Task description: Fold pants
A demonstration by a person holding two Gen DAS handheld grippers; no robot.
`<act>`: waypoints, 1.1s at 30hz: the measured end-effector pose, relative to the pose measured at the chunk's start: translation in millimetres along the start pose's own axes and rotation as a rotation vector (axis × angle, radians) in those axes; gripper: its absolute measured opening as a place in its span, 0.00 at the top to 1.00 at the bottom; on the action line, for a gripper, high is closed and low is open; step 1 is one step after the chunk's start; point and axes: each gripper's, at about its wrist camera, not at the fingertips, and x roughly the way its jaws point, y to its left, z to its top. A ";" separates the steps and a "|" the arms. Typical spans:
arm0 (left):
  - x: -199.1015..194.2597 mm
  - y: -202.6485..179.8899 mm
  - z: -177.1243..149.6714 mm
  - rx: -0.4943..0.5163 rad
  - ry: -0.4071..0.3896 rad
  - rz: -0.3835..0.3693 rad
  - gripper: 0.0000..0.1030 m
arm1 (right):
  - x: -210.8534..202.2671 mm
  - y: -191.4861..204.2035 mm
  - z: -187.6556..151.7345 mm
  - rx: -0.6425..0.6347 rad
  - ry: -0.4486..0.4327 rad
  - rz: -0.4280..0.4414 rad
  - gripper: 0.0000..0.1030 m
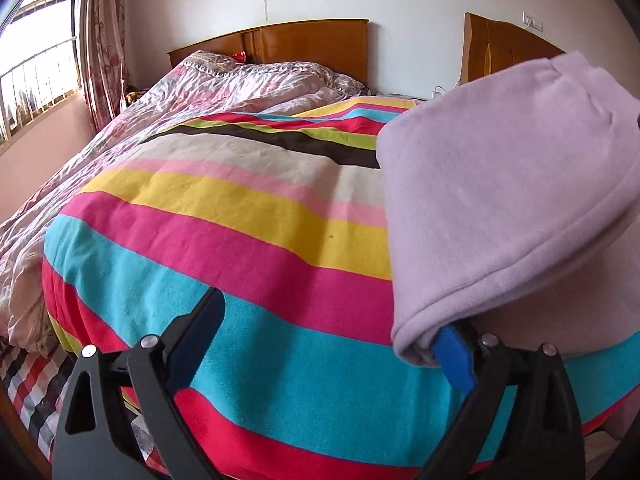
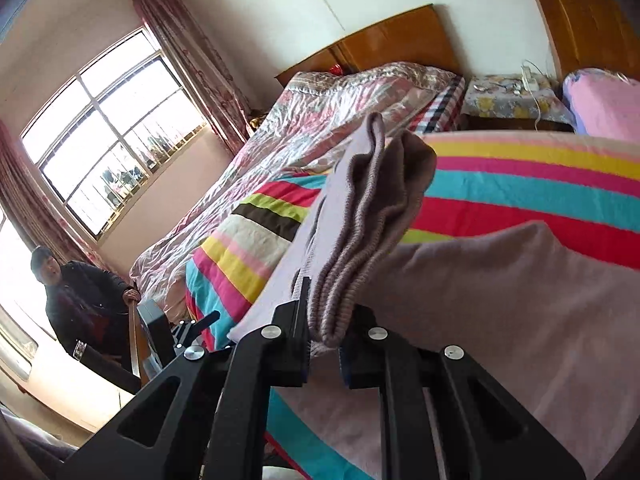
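The right gripper [image 2: 324, 344] has its fingers clamped on a bunched edge of the lilac pants [image 2: 360, 232], which rise ahead of them and drape back over the striped blanket [image 2: 520, 196]. The left gripper [image 1: 320, 344] has its fingers wide apart; a pants hem rests against its right finger [image 1: 454, 354], with the blanket between and beyond.

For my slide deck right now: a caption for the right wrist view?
Right gripper shut on the bunched edge of the mauve pants, lifted above a striped blanket.
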 end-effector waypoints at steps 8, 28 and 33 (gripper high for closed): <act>3.1 -3.9 2.5 0.035 0.017 0.019 0.05 | 35.8 -63.5 -82.6 0.204 0.079 -0.049 0.88; -14.4 -11.2 -2.3 0.074 0.060 0.044 0.05 | 27.8 -64.3 -96.2 0.179 0.083 -0.034 0.76; -56.7 -2.8 2.8 0.109 0.035 0.058 0.05 | -3.9 -45.5 -83.8 0.020 0.028 -0.160 0.48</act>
